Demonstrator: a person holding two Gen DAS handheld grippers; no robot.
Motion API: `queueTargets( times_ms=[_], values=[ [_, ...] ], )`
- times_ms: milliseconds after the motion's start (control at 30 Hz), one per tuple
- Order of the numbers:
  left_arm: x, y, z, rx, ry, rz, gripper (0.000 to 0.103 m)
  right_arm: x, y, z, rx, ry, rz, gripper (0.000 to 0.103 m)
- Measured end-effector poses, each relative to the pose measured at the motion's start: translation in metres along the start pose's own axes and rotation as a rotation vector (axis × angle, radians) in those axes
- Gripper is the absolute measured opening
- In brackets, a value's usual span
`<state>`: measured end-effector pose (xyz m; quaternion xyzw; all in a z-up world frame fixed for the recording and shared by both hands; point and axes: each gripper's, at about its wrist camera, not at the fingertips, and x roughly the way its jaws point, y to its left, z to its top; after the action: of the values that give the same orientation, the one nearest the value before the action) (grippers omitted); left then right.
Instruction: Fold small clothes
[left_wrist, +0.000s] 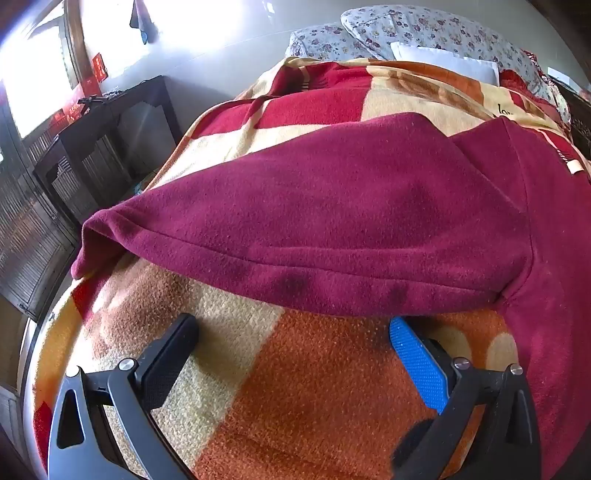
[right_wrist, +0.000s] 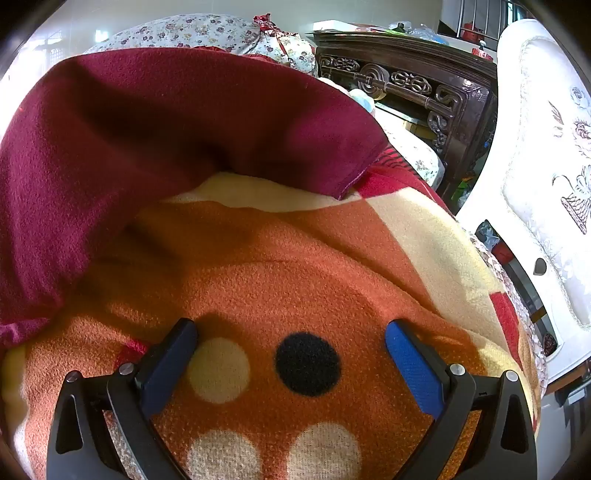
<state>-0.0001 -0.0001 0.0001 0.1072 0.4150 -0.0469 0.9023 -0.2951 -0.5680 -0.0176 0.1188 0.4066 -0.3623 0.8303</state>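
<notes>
**Both grippers spread wide, maroon fleece lying just ahead**

My left gripper is spread wide with nothing between its fingers; below it is only the orange, cream and red blanket. Straight ahead of its tips lies the maroon fleece garment, its sleeve stretched across my view from the body on the right to a cuff far to the left. The sleeve's hemmed lower edge sits just past my blue pad, which looks close to it or just under it; I cannot tell whether they touch. Beyond the garment, at the far end of the bed, are floral pillows. A dark wooden table stands off to my left.

My right gripper is likewise spread wide and holds nothing. Between and below its fingers the blanket shows a black dot and cream dots. The maroon garment lies ahead and to the left of this gripper, well apart from its tips, its other sleeve ending ahead and slightly right. A carved dark wooden frame stands farther ahead to the right, and a white embroidered surface is at my far right.
</notes>
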Motion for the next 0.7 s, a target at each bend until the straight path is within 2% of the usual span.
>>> queueTargets(
  times_ms=[500, 567, 700],
  values=[
    [-0.002, -0.001, -0.001, 0.002, 0.015, -0.003, 0.103, 0.0, 0.0, 0.0, 0.0, -0.004, -0.001, 0.103],
    [-0.004, -0.002, 0.0, 0.009, 0.039, -0.007, 0.103, 0.0, 0.001, 0.0, 0.001, -0.007, -0.005, 0.103],
    [-0.022, 0.002, -0.002, -0.013, 0.032, 0.001, 0.103, 0.0, -0.001, 0.002, 0.0, -0.004, -0.004, 0.103]
  ],
)
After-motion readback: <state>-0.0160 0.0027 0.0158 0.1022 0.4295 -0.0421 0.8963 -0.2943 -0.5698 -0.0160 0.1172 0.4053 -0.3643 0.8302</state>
